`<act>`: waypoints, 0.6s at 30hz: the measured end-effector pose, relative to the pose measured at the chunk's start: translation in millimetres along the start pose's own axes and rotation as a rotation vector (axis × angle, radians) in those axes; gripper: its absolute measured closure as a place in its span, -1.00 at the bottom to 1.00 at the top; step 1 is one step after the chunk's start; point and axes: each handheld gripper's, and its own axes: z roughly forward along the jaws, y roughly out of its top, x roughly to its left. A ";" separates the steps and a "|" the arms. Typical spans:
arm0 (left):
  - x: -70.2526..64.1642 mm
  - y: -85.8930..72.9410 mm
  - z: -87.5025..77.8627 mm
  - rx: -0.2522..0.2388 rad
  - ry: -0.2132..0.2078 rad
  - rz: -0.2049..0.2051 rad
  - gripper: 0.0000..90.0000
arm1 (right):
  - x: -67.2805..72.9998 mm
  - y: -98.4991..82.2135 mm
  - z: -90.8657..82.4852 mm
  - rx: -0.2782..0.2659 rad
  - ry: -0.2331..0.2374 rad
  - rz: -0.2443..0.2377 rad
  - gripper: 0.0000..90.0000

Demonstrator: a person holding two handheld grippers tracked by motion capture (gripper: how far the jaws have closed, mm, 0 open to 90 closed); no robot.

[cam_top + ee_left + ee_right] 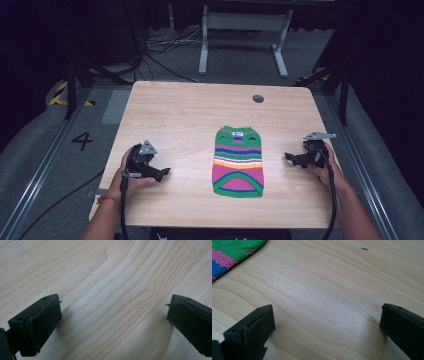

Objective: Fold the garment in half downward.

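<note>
Sweater (pixel 238 161) flat, mid-table toward my near edge | my left gripper (pixel 161 173) and right gripper (pixel 292 158) flank it, jaws apart, empty | step: reach in | tip: bring both low, level, pinch only the knit's side hems, 2 grips together

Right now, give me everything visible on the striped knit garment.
The striped knit garment is a small sleeveless sweater, apparently pet-sized, in green, pink, blue, yellow and white bands with a white label near its far end. It lies flat and spread out on the wooden table, right of centre, long axis running away from the person. Nothing touches it but the tabletop; the left gripper and right gripper sit apart on either side, jaws open.
</note>
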 end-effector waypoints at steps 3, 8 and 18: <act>-0.2 -0.1 -0.1 0.000 0.001 -0.001 -1.00 | 0.0 0.0 0.0 0.000 0.000 0.001 -1.00; -0.7 -0.3 -0.5 0.001 0.005 -0.006 -1.00 | -0.1 -0.2 -0.1 0.000 0.001 0.000 -1.00; -0.2 -0.1 -0.3 0.000 0.003 -0.004 -0.99 | -1.9 0.9 -1.1 0.018 0.015 -0.011 -1.00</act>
